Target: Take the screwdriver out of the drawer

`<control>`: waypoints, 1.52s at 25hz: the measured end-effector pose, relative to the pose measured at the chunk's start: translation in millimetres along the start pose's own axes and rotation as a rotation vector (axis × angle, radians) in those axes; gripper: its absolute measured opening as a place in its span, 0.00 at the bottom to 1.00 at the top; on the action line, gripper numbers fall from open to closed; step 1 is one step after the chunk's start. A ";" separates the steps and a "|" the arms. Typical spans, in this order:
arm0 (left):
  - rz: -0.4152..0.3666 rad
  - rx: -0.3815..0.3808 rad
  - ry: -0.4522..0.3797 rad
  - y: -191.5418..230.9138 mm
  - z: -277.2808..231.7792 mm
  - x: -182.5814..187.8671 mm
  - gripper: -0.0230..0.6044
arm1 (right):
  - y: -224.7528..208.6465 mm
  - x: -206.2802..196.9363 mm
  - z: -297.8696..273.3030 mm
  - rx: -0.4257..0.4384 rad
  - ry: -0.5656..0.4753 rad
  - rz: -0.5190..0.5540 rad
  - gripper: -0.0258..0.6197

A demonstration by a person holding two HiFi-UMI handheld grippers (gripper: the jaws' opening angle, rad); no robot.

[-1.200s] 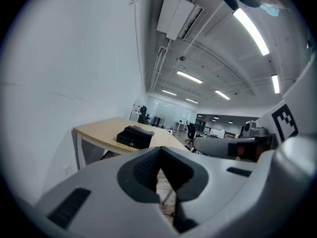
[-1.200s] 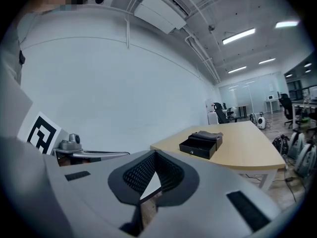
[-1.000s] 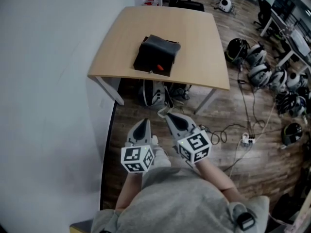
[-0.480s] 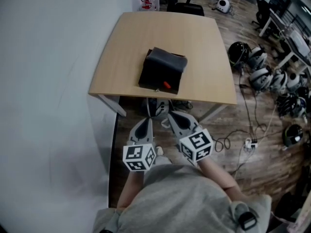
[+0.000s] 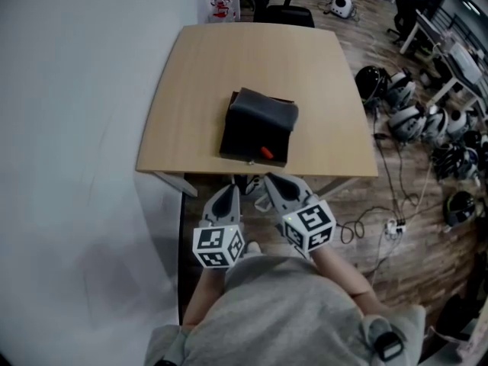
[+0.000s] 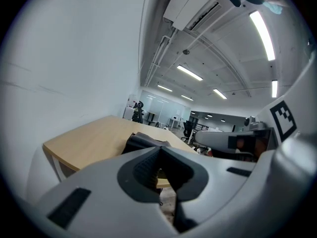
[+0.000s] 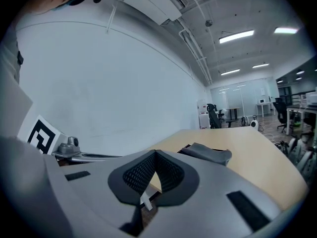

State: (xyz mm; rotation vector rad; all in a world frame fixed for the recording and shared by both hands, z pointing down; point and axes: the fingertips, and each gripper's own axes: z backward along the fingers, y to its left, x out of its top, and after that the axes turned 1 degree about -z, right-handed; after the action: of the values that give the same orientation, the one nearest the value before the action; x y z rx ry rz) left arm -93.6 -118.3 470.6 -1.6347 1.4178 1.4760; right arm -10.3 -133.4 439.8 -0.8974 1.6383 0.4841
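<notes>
Both grippers are nearer the table (image 5: 200,75) than in the earlier frames. The near edge used to sit well ahead of the tips and is now just in front of them, and the dark box has come closer in the head view.

Left gripper (image 5: 228,190): jaws fully together, nothing between them. The left gripper view (image 6: 159,149) confirms it.
Right gripper (image 5: 268,181): the same, jaws together and empty (right gripper view (image 7: 155,153) shows the pads meeting).

Task item: the drawer should be the dark box (image 5: 256,122), which sits mid-table towards the near edge. I can't positively identify the screwdriver. The only candidate is a small orange-red piece (image 5: 266,152) at the box's near face, which could be a handle sticking out or a drawer knob. It's too small to tell.

Risks from here, as I see them:
- Jaws aren't open yet. If they arrive closed, the tips will shove the box rather than take anything.
- The box looks loose on the table. A one-handed pull on the drawer would likely drag the whole box towards the edge, so one gripper should brace it.
- If the orange-red piece is the tool and gets pulled like a knob, it could slip out and drop off the near edge.
- The two grippers are close together, so they could collide as they converge on the box's small front.
</notes>
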 end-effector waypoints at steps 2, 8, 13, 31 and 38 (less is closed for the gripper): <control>0.001 -0.009 0.007 8.9 -10.4 2.1 0.04 | -7.1 0.4 -12.7 -0.016 -0.001 -0.018 0.04; 0.001 -0.035 0.036 25.4 -31.3 2.9 0.04 | -26.8 -1.6 -38.0 -0.079 0.017 -0.052 0.04; 0.018 -0.037 0.054 39.4 -45.3 3.0 0.04 | -52.1 -14.6 -54.4 -0.147 0.080 -0.080 0.04; 0.026 -0.003 0.085 75.2 -123.2 12.1 0.04 | -123.5 -62.0 -127.8 -0.120 0.329 -0.016 0.04; 0.030 -0.003 0.094 86.0 -153.8 18.3 0.04 | -138.9 -78.9 -158.9 -0.092 0.480 0.004 0.17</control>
State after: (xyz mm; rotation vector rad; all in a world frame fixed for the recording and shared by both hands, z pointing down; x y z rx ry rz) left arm -115.2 -287.6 518.0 -1.7125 1.4971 1.4352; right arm -0.2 -311.2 577.8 -1.1406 2.0638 0.3647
